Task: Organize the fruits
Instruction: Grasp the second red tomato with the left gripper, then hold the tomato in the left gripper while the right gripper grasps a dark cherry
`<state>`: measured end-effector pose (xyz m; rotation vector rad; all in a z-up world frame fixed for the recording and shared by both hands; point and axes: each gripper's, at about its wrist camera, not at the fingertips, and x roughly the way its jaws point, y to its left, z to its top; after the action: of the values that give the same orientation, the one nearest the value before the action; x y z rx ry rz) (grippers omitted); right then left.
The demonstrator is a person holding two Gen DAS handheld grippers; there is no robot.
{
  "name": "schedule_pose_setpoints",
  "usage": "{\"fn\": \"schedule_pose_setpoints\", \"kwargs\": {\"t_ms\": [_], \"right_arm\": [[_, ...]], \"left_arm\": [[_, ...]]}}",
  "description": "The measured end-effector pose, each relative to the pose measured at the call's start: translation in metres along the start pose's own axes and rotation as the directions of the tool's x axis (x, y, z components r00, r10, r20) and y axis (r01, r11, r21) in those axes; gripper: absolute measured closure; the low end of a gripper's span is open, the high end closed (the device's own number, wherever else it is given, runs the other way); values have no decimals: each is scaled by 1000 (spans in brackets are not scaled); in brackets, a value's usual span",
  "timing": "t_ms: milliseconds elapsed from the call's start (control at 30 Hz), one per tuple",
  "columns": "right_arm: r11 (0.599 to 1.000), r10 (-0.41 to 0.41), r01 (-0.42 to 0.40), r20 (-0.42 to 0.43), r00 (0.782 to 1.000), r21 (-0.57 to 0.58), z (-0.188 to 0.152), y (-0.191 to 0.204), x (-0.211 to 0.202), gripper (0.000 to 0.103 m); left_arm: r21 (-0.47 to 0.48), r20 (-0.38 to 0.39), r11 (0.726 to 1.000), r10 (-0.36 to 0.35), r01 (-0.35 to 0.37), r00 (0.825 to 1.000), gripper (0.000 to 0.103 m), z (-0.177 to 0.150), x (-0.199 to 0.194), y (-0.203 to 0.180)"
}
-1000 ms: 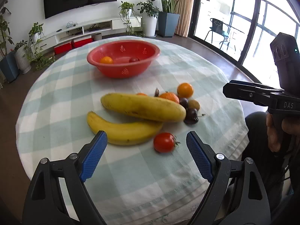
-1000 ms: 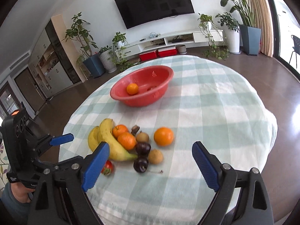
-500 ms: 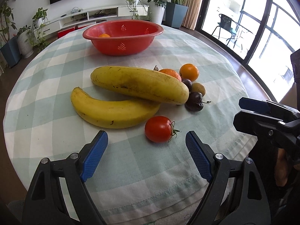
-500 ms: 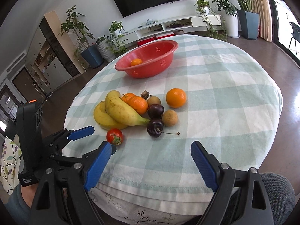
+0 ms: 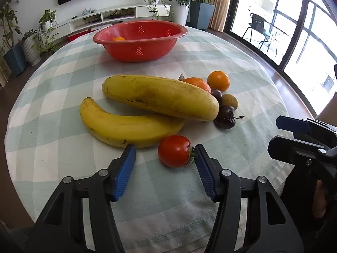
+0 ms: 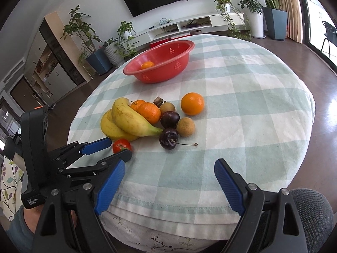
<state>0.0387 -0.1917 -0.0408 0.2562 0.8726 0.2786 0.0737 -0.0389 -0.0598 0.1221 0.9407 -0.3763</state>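
One container: a red bowl [image 5: 140,42] with small perforated patches is set at the far side of the table [image 5: 242,67]; a single orange [image 6: 147,65] is seen inside it.
Loose fruit: two yellow bananas [image 5: 160,97] are laid side by side near the table's front, one partly resting on the other; beside them are clustered a mandarin [image 6: 149,112], an orange fruit [image 5: 218,81], two dark plums [image 6: 170,119], a cherry [image 6: 168,140] with a long stem, and a brown round fruit [image 6: 185,127].
Tomato: a red tomato [image 5: 174,150] is found just in front of the bananas, close to the table's near edge.
Left hand-held gripper [image 5: 165,166]: its jaws are closing, the tomato is framed between the blue pads near their tips; the right pad is at the tomato's green calyx, the left pad is apart from it beside the nearer banana.
Right hand-held gripper [image 6: 166,186]: held spread wide over bare cloth, nothing between the pads.
Surfaces: the table is round and covered by a pale green and white checked cloth [image 6: 242,126]; the pads are ribbed.
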Motion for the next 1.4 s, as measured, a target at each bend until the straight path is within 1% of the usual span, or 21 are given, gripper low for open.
{"fn": "schedule_pose_setpoints", "kwargs": {"t_ms": [100,133,200,233,300,367,633,767,900,1000,1200,1400], "right_arm": [[1000,0,0,1,1000,-1,0,0,0,14],[1000,-2,2,1,1000,-2,0,0,0,14],[1000,-2,2,2,1000,-3,0,0,0,14],[1000,-1,1,1,1000,-2,0,0,0,14],[1000,0,0,-2,1000,-1,-1,1,0,14],[1000,-2,2,-5,1000,-2,-1,2,0,14],[1000,-12,12,-16,1000,-4,-3,4,4,14],[1000,-30,30,-9,1000,-7,-2,7,8,14],[999,-27,26,-16,1000,-29,1,15,17,26],[999,-22,21,-12,1000,-28,6,18,26,31],[998,-60,60,-40,997,-4,16,17,47,47],[993,-119,118,-44,992,-19,21,16,57,54]], "left_arm": [[3,-11,1000,4,-4,1000,55,0,2,0],[7,-18,1000,9,-9,1000,58,-1,3,-1],[27,-20,999,35,-34,999,59,-2,4,-5],[30,-23,999,35,-34,999,60,-2,5,-5],[20,-25,999,27,-27,999,64,-4,7,-3],[17,-19,1000,26,-26,999,73,-3,7,-1],[11,-6,1000,9,-9,1000,74,-8,4,5],[-5,-3,1000,-14,14,1000,74,-13,-1,12],[-41,-2,998,-50,50,999,74,-19,-8,21],[-63,10,995,-72,72,997,74,-24,-16,26],[-91,32,989,-114,117,993,74,-32,-21,33],[-100,45,984,-143,147,989,74,-35,-22,37]]}}
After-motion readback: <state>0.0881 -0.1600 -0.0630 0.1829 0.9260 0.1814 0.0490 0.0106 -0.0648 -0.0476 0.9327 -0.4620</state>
